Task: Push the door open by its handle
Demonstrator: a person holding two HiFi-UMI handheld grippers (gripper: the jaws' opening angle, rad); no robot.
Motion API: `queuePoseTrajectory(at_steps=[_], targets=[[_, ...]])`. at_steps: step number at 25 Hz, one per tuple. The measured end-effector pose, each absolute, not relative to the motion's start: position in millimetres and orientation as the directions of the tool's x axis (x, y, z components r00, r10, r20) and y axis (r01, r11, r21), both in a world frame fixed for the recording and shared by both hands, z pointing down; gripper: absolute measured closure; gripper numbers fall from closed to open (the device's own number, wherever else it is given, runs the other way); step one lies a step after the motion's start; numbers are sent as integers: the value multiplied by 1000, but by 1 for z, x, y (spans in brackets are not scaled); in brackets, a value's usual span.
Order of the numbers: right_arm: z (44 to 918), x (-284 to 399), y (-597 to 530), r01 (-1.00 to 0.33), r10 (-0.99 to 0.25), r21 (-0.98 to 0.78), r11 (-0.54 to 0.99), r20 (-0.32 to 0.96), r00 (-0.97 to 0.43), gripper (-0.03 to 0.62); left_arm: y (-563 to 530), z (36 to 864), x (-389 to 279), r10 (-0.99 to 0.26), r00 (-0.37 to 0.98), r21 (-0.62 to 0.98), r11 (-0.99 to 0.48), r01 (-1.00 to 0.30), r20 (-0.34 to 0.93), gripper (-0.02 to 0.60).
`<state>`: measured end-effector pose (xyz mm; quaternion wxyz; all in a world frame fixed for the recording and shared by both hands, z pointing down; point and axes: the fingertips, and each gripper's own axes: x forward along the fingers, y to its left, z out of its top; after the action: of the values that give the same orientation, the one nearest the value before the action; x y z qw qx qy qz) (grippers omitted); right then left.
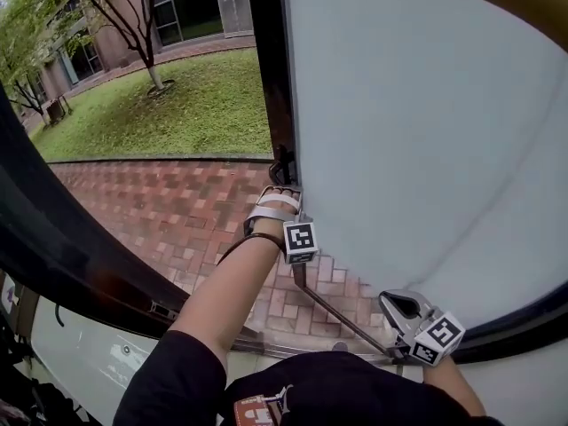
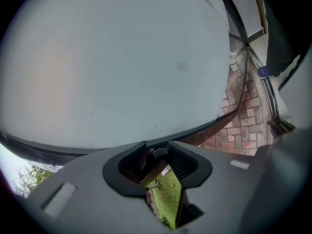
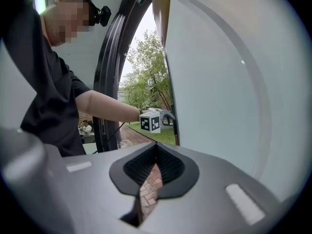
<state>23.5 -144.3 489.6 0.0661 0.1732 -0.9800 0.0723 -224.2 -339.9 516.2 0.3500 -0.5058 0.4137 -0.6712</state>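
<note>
The frosted glass door stands swung outward, with its dark edge in the middle of the head view. My left gripper reaches out to that edge and is shut on the door handle. In the left gripper view the handle shows as a thin metal bar between the ribbed pads, close under the door pane. My right gripper hangs low beside the door's bottom corner, apart from it. In the right gripper view its jaws meet at the tip with nothing between them.
Outside lie a red brick path and a lawn with trees and a building behind. The dark door frame curves along the left. A thin stay rod runs near the threshold. A person sits far off.
</note>
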Motion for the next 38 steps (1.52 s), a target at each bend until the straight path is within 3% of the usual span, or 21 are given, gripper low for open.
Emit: queuePoseTrajectory(at_steps=[4,15,20,29,32,38], targets=[[485,23,-188,-360,-343,-102,927,154,-927,594,-395,507,-207,-900,-208,-913,-403,65,383,460],[485,16,-270,-254,-238,-98,962,153,-959,594,-534,511,-148,-893,-157,-890,-442,116,422,463],[493,29,-318,-331,-315,-92,939,152,-937,594,-592,516,-111,-905,-77,-891,-425,161,418,465],[500,20,-411,-557,-553,19,830,143,-820,594,-657,508,-37,-884,244,-916,-368,161,398,472],[512,19,-433,-632,-624,-15,775,142,-768,594,-663,500,-10,-858,341,-923,-360,136,385,472],[513,31,-481,-687,-676,-34,726,151,-722,594,-691,494,36,-820,452,-936,-313,162,352,472]])
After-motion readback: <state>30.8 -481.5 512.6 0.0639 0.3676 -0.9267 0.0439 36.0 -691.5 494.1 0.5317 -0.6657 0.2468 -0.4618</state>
